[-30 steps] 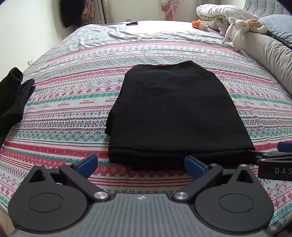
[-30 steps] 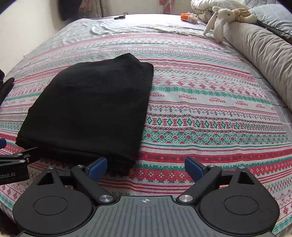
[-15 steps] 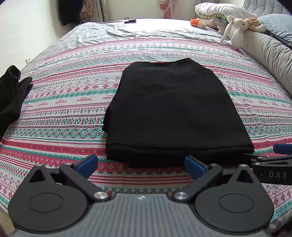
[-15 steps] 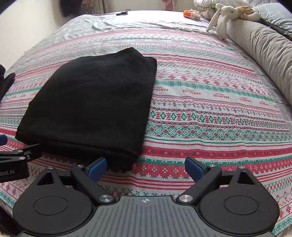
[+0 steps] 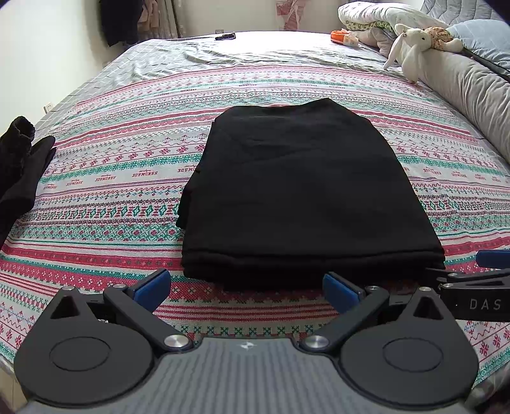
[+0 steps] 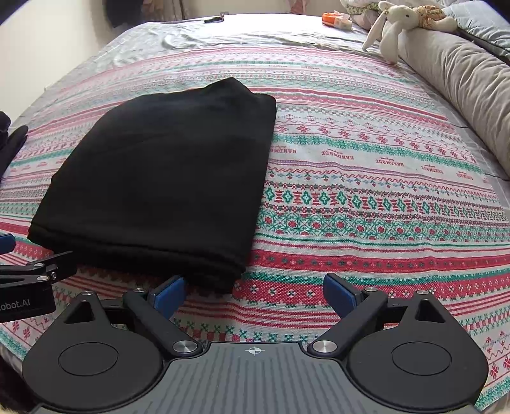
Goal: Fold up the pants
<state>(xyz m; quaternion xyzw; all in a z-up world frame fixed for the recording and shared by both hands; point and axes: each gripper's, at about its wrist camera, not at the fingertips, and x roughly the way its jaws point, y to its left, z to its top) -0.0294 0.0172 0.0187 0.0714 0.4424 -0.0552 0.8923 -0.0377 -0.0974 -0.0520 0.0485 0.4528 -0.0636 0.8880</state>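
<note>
- One pair of black pants (image 5: 302, 191) lies folded into a flat stack on the patterned bedspread (image 5: 111, 178), its long axis running from the near bed edge toward the far end, layered fold edge nearest the cameras.
- Left gripper (image 5: 247, 286) is spread wide, holding nothing, just short of that near edge.
- Right gripper (image 6: 255, 291) is likewise released, at the stack's right corner.
- One plush rabbit (image 5: 411, 44) rests on a grey bolster (image 5: 471, 92); dark clothing (image 5: 19, 172) lies left.

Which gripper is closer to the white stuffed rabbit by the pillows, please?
Right. The right gripper sits by the folded pants' right corner, on the stuffed rabbit's side; the left gripper is farther left.
</note>
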